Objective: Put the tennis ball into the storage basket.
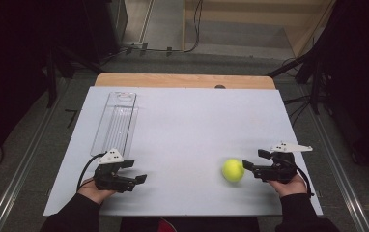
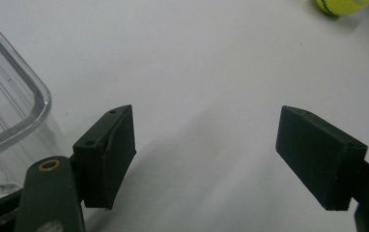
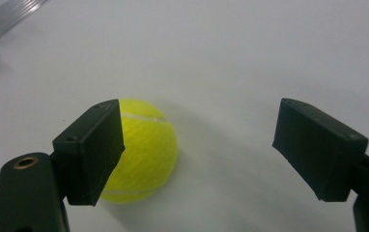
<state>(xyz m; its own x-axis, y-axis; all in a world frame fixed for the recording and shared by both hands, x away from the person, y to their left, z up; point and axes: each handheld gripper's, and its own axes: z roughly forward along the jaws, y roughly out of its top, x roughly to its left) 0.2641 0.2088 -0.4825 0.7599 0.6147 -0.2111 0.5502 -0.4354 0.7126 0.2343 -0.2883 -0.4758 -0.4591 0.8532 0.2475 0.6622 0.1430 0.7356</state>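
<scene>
Tennis ball at the lower right of the high view is what you are reaching for: it sits on the white table, just beside the tips of your right gripper. In the right gripper view the jaws stand wide with nothing between them, and the ball lies in front of the left-hand jaw instead of in the middle of the gap, so you probably need to shift sideways before you close. Your left gripper, at the lower left of the high view, also stands wide and holds nothing; it rests low on the table, near the near end of the clear plastic tray, well apart from the ball. That tray looks like the likely place for the ball.
</scene>
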